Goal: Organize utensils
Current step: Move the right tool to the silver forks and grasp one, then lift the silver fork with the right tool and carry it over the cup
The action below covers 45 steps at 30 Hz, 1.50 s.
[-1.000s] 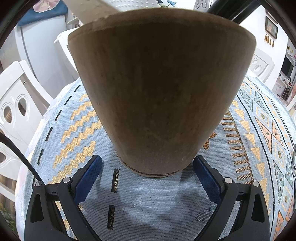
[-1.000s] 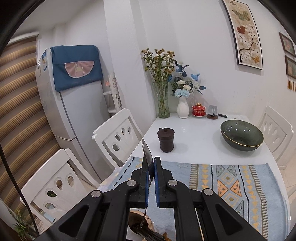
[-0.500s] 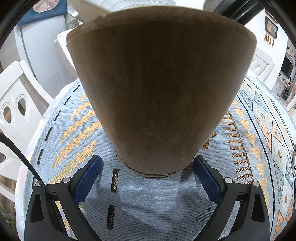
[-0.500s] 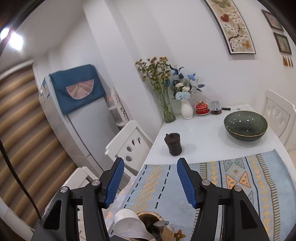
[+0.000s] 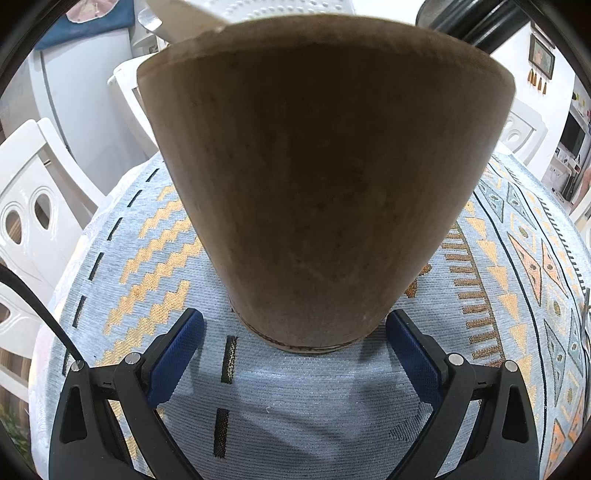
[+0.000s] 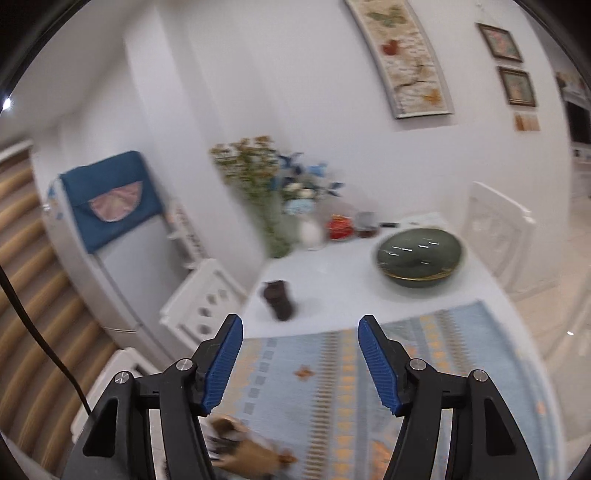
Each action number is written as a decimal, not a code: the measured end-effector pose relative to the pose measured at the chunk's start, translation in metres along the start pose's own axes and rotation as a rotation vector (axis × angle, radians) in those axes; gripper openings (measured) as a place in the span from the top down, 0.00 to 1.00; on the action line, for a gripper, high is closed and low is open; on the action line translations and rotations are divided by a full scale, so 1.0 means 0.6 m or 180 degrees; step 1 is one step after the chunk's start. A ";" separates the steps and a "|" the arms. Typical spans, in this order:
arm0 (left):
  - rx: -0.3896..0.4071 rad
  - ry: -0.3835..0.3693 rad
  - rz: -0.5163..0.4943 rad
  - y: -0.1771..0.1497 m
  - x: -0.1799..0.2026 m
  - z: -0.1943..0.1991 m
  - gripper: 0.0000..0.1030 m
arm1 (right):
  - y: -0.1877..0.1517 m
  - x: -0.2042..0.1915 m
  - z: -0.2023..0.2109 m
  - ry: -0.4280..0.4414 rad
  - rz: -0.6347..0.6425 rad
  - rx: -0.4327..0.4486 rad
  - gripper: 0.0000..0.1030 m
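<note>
left claw (image 5: 295,345): black frame, blue ribbed pads, jaws wide apart; the pads flank the holder's foot, a sliver of cloth shows each side, nothing pinched
utensil holder (image 5: 325,177): task's thing; brown, matte, wood-like, tapered cone, wide rim and narrow ringed base; stands upright on the woven cloth just ahead of the left claw, fills the left wrist view
white utensil (image 5: 258,9): pale, dimpled plastic-looking piece poking over the holder's rim, mostly cut off by the frame
woven cloth (image 5: 155,240): light blue coarse weave, orange zigzags, black dashes, triangle border at the right; covers the near end of the surface
chair (image 5: 33,206): white glossy, oval cut-outs in the back, at the left of the surface
right claw (image 6: 301,360): same build, jaws opening, nothing between them, only cloth and surface seen past the pads; view motion-blurred
holder, right wrist view (image 6: 251,448): blurred brown shape with dark things in it, low in the frame, below and left of the pads
surface (image 6: 343,280): white, smooth, glossy beyond the cloth
dark jar (image 6: 279,299): small brown lidded cylinder on the bare surface
vases (image 6: 295,229): glass and white, with flowers, at the far wall, blurred
green bowl (image 6: 419,256): round, glazed, gold rim line, far right of the surface
fridge (image 6: 110,221): pale, blue fabric cover on top, far left
</note>
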<state>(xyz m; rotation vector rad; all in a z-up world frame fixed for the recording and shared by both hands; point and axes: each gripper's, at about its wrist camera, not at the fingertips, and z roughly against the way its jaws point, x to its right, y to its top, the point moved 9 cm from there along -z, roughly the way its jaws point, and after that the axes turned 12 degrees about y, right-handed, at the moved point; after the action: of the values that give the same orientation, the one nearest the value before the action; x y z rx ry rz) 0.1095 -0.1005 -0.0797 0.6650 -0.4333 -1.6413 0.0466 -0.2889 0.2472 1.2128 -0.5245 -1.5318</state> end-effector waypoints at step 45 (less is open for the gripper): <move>-0.0045 0.0019 -0.0026 0.002 0.009 -0.009 0.03 | -0.493 0.337 0.039 -0.0936 -0.1647 -0.2728 0.92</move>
<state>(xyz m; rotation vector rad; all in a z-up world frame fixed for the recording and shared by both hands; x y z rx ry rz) 0.1134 -0.1053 -0.0841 0.6618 -0.4147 -1.6481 -0.0934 -0.3770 -0.0711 0.4580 0.3009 -2.0723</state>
